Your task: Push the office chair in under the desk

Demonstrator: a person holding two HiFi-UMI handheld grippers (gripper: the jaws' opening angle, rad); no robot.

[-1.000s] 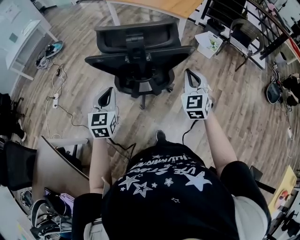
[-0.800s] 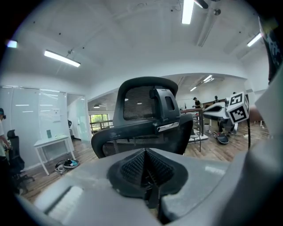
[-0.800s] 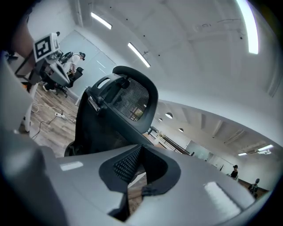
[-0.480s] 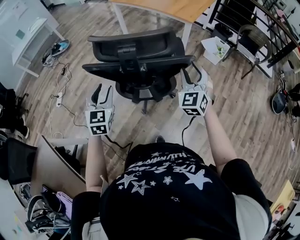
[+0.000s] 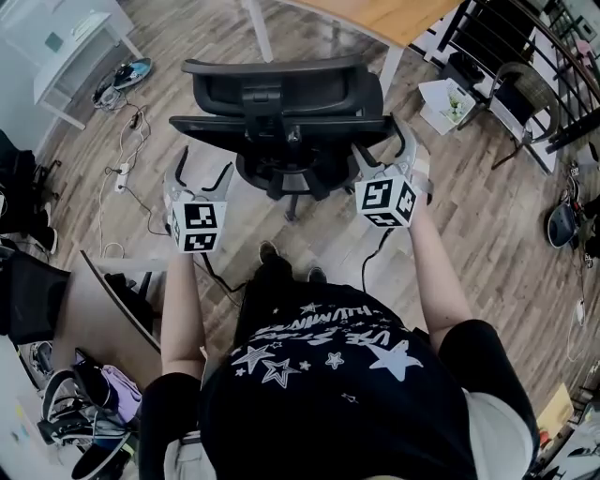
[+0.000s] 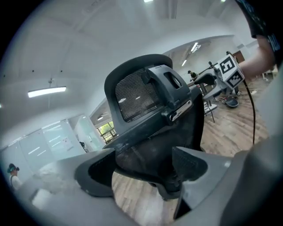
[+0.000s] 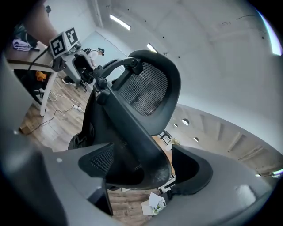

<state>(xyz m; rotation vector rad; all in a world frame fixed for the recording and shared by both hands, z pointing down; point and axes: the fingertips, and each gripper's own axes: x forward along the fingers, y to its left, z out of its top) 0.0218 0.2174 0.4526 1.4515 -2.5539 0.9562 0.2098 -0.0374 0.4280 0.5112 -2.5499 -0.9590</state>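
Both pairs of jaws have just been opening: a second ago they were pinched together, and now I see them spread wide on the left gripper [image 5: 203,169] and the right gripper [image 5: 384,148]. Since that earlier frame both have also come forward from well short of the office chair [image 5: 281,112], and they now flank its backrest, left gripper by the left edge and right gripper by the right edge. Through the left gripper view, the left gripper [image 6: 141,170] frames the dark mesh of the office chair [image 6: 146,92] between its parted jaws, and the pads do not press on it. The right gripper view shows the same: the right gripper [image 7: 143,170] stands apart around the curved edge of the office chair [image 7: 146,88], with a gap on each side. The chair stands on the wooden floor [image 5: 469,216] with its back to me and its seat facing the desk [image 5: 403,17], just in front of the desk and not yet under it.
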